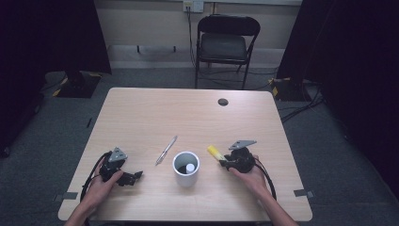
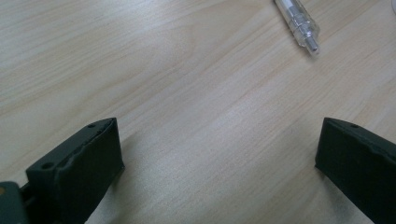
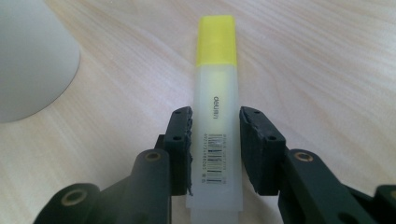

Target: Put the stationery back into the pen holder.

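A pale wood-grain bench point(image 1: 141, 113) seen from above, with a person's two forearms entering from the near edge, each hand holding a black two-jaw tool.

The right tool point(image 3: 215, 133) is closed on a yellow highlighter point(image 3: 216, 107), its jaws pressing the translucent barrel from either side near the printed barcode label, with the bright yellow cap pointing away from the hand. In the high view the highlighter point(image 1: 216, 153) angles towards a white cup point(image 1: 186, 168) just beside it, which suggests it is being carried to the cup. Gripping the barrel low down leaves the capped end free to go in first. Whether the highlighter is touching the bench or just clear of it cannot be told.

The cup is a smooth, matte white cylinder with a dark interior; a small pale round object point(image 1: 190, 167) sits inside it, too small to identify.

The left tool point(image 2: 219, 154) rests low over bare bench with its ridged black jaws spread wide and nothing between them, apparently waiting. Just beyond it lies a clear plastic pen point(image 2: 298, 23) with a silvery metal tip, slim and glossy, lying diagonally to the left of the cup point(image 1: 166, 150).

Behind the bench stands a black folding chair point(image 1: 226, 44) on grey carpet.
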{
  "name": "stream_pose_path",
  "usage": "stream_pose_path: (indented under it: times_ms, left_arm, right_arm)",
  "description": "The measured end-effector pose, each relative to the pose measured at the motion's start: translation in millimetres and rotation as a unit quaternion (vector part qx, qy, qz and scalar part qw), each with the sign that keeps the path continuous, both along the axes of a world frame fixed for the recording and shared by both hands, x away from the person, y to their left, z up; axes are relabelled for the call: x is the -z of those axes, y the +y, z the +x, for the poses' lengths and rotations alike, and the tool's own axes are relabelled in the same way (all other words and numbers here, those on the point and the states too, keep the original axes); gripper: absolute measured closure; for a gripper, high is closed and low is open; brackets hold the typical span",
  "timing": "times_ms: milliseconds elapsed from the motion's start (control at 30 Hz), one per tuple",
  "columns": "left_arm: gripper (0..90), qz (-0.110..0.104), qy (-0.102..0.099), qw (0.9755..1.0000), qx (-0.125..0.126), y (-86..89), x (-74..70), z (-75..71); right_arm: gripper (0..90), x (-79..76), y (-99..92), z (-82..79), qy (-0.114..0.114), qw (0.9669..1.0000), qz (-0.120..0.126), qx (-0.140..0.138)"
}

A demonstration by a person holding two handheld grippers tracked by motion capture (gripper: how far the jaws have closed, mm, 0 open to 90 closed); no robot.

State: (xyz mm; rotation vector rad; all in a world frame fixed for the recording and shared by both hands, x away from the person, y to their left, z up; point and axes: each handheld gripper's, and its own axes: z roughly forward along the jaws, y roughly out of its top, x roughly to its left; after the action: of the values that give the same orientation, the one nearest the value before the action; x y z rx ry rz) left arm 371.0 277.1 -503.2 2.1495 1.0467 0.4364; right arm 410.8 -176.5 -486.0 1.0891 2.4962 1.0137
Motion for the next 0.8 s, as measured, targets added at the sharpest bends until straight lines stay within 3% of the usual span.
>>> stream_pose_path:
  times_ms: [267,800]
  left_arm:
    - [0.0,0.000,0.000,1.0000,0.000,0.0,0.0,0.0]
    - [0.0,0.000,0.000,1.0000,0.000,0.0,0.0,0.0]
  right_arm:
    - [59.2,0.3,-1.4,-10.1,-0.004,1.0000,-0.004,0.004]
    - [57.8,3.2,24.9,15.9,-0.019,0.9998,0.000,-0.004]
